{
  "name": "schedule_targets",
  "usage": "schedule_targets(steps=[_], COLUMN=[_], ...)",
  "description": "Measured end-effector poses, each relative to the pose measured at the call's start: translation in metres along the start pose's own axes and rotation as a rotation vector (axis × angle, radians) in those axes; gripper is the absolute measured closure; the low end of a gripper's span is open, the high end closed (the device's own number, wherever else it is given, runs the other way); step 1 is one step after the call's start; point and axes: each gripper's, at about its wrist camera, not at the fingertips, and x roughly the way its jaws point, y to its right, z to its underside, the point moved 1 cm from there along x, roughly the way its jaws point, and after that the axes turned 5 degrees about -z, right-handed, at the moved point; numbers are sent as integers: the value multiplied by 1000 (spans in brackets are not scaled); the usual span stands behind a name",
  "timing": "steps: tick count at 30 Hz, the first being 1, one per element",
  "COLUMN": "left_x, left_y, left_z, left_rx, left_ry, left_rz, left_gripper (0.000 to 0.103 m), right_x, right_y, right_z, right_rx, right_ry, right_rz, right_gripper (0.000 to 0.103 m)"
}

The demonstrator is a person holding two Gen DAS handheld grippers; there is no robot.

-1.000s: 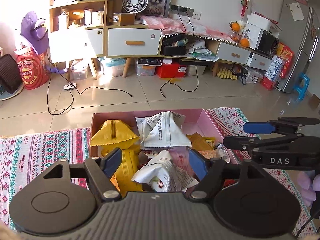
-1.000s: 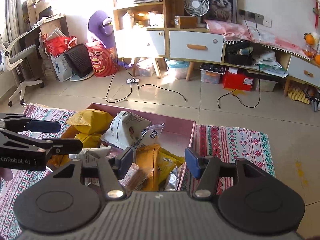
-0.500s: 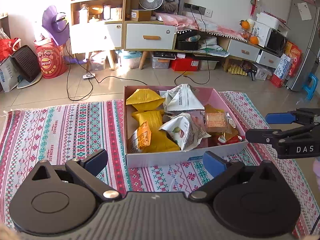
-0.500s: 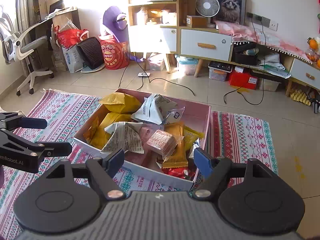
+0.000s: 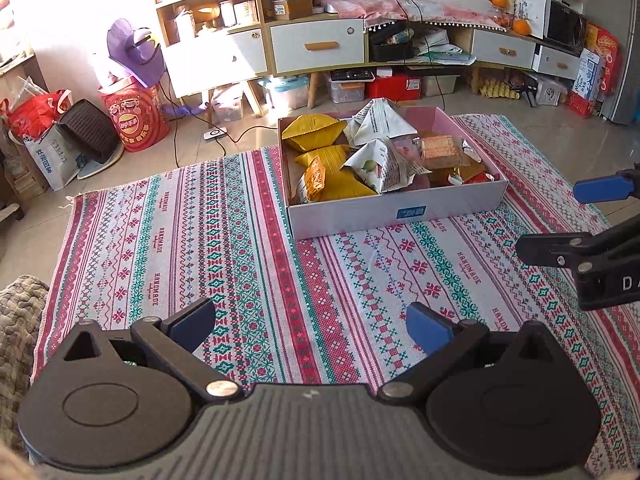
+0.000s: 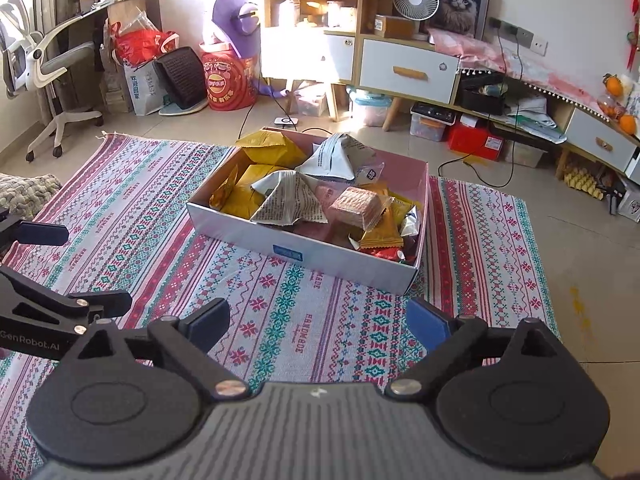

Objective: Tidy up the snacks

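A pink cardboard box (image 5: 400,210) (image 6: 320,254) sits on the patterned rug, filled with several snack packets: yellow bags (image 5: 314,132) (image 6: 270,148), white printed bags (image 5: 380,164) (image 6: 286,196) and a clear-wrapped wafer pack (image 5: 440,150) (image 6: 354,206). My left gripper (image 5: 312,328) hovers over the rug well short of the box, open, nothing between its blue pads. My right gripper (image 6: 318,326) also hangs over the rug near the box's front corner, its jaws still opening and empty. Each gripper shows at the edge of the other's view.
The striped rug (image 5: 200,240) (image 6: 120,216) covers the floor around the box. A grey knitted cushion (image 5: 16,320) lies at the left. Cabinets (image 5: 320,44), storage bins, cables and a red drum (image 5: 136,116) line the back wall; an office chair (image 6: 44,64) stands far left.
Both grippers pulled back from above the box's contents to over the rug, and both opened wider. The wafer pack now lies loose on top of the snacks.
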Motion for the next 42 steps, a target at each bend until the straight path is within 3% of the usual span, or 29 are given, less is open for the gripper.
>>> schedule_targets(steps=[9,42], left_x=[-11,-9], left_y=[3,5], left_z=[21,27], left_rx=[-16,-32], left_ry=[-7,-56], left_rz=[-3,-2], left_gripper=[0,0], right_x=[-2,0], right_y=[-14,-20], right_z=[18,22], right_rx=[-8,-7], right_ry=[-9,-39], right_rz=[5,2], right_gripper=[4,1])
